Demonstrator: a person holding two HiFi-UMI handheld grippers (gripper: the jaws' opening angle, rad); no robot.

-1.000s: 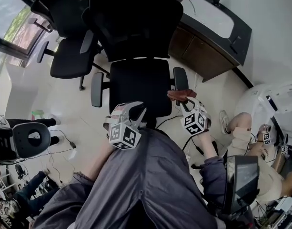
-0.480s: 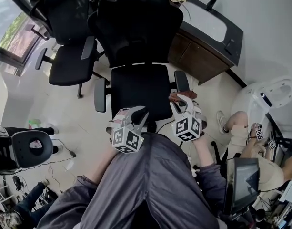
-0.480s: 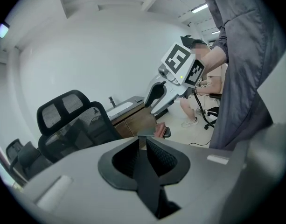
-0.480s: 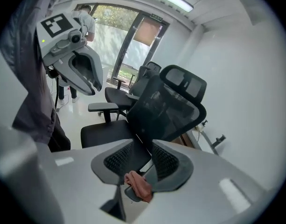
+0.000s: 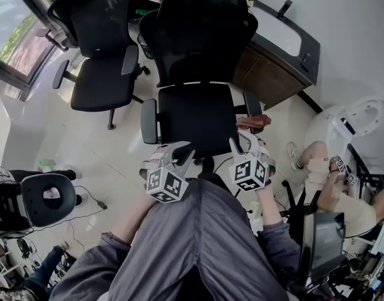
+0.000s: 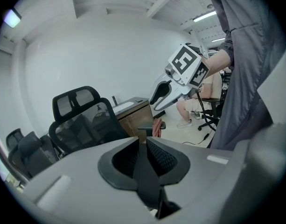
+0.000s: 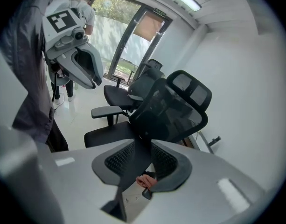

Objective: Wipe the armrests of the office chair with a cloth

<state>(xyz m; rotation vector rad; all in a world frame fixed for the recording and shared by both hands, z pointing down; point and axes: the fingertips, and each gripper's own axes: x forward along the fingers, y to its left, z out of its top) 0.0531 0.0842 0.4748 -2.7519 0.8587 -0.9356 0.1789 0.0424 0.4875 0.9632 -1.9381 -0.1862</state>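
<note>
The black office chair [image 5: 198, 115] stands in front of me in the head view. A reddish-brown cloth [image 5: 258, 122] lies draped over the front of its right armrest [image 5: 250, 103]. My right gripper [image 5: 245, 144] hovers just short of the cloth. Its jaws are closing with nothing between them, and the cloth [image 7: 145, 181] shows below through their gap. My left gripper [image 5: 176, 152] hangs open and empty over the seat's front edge, right of the left armrest [image 5: 149, 121]. In the left gripper view the cloth [image 6: 156, 127] hangs on that armrest past the jaws.
A second black chair [image 5: 101, 74] stands at the back left. Behind the right armrest is a brown desk cabinet [image 5: 273, 64]. A seated person [image 5: 323, 180] and a white rounded unit [image 5: 361, 121] are at the right. Cables trail over the floor [image 5: 85, 199].
My right gripper has drawn back and up from the cloth, which stays on the right armrest. My left gripper has shifted sideways. The chair now sits further right in the head view.
</note>
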